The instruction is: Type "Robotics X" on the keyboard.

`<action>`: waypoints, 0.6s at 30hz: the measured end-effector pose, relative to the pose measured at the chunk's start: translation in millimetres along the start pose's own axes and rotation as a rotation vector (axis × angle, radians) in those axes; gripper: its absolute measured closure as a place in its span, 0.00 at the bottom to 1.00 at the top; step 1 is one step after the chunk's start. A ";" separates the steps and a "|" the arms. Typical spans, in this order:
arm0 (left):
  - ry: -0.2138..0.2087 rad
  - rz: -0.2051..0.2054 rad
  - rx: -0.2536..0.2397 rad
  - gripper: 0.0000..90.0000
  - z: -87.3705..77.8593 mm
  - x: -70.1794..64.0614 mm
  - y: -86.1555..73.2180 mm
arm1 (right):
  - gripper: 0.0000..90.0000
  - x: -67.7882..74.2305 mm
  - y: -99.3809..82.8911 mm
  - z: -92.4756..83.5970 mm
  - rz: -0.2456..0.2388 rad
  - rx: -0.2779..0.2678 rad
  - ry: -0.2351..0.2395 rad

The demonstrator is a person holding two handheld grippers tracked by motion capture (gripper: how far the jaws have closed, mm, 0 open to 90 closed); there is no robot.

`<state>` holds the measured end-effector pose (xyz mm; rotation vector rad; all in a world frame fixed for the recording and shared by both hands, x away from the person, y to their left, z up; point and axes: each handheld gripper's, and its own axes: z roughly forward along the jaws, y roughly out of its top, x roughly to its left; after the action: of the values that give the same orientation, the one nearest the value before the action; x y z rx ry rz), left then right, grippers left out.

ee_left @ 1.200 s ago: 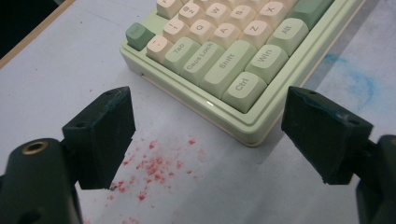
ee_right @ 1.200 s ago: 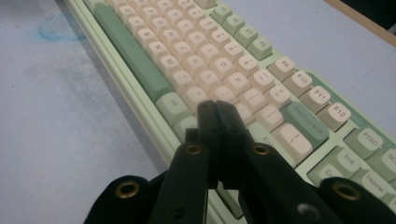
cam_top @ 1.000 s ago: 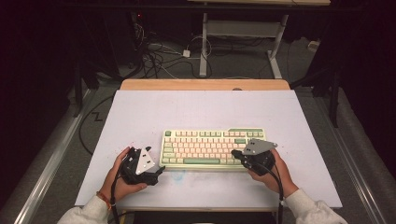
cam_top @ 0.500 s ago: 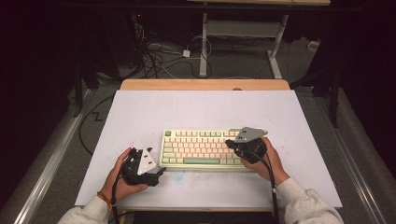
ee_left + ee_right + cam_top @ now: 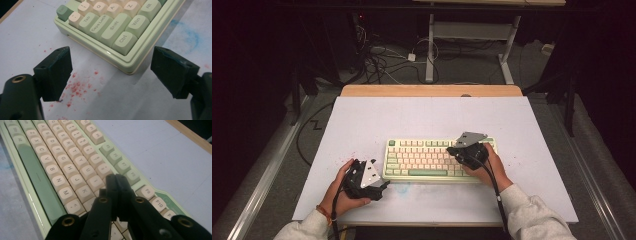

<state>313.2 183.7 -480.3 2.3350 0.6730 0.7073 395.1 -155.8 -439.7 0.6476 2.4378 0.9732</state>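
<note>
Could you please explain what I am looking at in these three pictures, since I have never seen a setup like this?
A person sits at a white table and holds a hand-held two-jaw tool in each hand. The high view looks down from above; each of the other two comes from a camera on one gripper. A green and cream keyboard lies on the table. The left gripper, jaws wide open, rests beside the keyboard's left end, near red specks. The right gripper, jaws shut, points at the keys. Neither holds anything.
</note>
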 end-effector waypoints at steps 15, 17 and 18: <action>-0.008 0.013 0.021 0.19 2.1 -1.3 -0.6 | 1.00 5.0 0.8 19.4 -0.016 0.053 0.010; -0.009 0.013 0.022 0.19 2.3 -1.3 -0.7 | 1.00 5.4 0.6 20.0 -0.017 0.052 0.010; -0.009 0.013 0.022 0.19 2.4 -1.3 -0.7 | 1.00 5.5 0.6 20.6 -0.024 0.058 0.008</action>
<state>313.5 182.5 -482.8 2.3635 0.6660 0.6985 402.2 -141.7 -454.0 0.6336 2.4829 0.9008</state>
